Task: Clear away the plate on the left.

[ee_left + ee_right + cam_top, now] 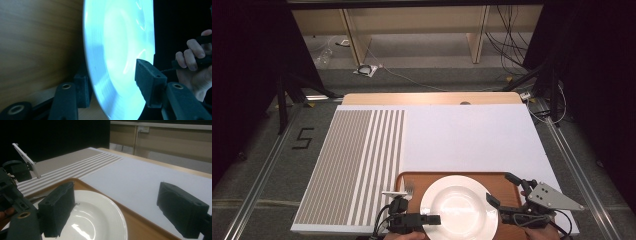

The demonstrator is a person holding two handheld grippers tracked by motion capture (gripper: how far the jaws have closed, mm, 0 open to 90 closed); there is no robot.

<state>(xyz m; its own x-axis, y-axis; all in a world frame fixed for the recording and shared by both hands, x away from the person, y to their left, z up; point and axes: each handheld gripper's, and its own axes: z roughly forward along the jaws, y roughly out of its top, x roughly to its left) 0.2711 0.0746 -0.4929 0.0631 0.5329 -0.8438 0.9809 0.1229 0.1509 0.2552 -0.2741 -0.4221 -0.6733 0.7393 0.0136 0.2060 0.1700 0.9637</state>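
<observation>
Two grippers flank the white plate (459, 206) on the wooden tray (502, 179) at the tabletop's (462, 135) near edge. Left gripper (112, 82) straddles the rim with fingers (150, 80) spread, seemingly releasing it. Right gripper (503, 189) hovers with fingers wide apart, pinching nothing. Beyond, the high view reveals a fork (409, 189) left of the plate.

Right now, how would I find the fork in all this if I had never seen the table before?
Start at the brown wooden tray at the near edge of the table. A big round white plate sits on it. The fork lies on the tray just left of that plate, tines pointing away from the person; it is the only small shiny metal thing there.
</observation>
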